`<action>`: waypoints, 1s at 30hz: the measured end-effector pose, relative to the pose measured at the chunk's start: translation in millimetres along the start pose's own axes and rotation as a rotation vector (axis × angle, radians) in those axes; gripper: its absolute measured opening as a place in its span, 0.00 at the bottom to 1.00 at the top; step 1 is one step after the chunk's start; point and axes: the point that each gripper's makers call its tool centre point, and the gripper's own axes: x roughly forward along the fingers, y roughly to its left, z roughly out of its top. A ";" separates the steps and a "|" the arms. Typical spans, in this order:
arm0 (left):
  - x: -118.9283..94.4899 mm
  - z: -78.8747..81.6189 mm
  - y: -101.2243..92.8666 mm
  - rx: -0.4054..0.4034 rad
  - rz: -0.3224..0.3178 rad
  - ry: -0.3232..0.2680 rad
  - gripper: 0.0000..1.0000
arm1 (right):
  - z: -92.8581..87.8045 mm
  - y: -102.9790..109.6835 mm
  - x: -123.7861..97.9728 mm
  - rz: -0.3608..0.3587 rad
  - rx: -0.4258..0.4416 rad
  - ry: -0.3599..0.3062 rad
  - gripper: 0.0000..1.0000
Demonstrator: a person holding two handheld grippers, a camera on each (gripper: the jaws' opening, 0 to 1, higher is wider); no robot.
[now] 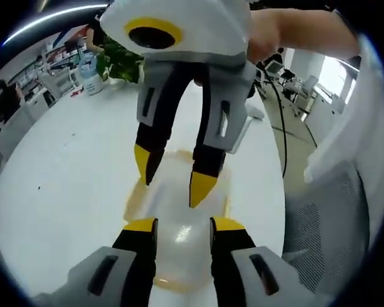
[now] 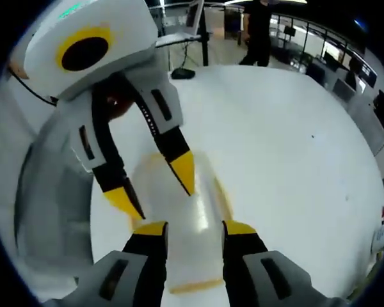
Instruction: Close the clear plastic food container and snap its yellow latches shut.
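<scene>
Clear container on white table, both grippers apparently open above

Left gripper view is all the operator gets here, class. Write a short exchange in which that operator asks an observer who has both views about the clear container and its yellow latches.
Operator: The right gripper blocks the container's far edge for me. Is there a latch there?
Observer: Yes. In the right gripper view, a yellow latch runs along the clear container's edge, between the open jaws of the right gripper.
Operator: How does my left gripper look from that side?
Observer: The left gripper comes in from the upper left with its jaws open and its yellow tips over the lid. I cannot tell whether they touch it.
</scene>
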 end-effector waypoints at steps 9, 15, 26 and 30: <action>0.4 6.9 -8.6 -0.022 0.002 -0.022 0.32 | 3.7 -4.8 2.5 0.001 0.000 -0.006 0.33; 2.4 3.2 -17.7 -0.026 0.001 -0.011 0.33 | 3.0 -10.1 3.3 0.003 -0.008 0.001 0.34; 1.6 2.9 -25.2 0.005 0.024 -0.016 0.34 | 9.2 -20.6 6.6 0.016 -0.006 0.004 0.36; 2.0 -0.5 -26.4 0.022 0.028 0.000 0.36 | 11.2 -21.1 10.1 0.026 -0.019 0.014 0.37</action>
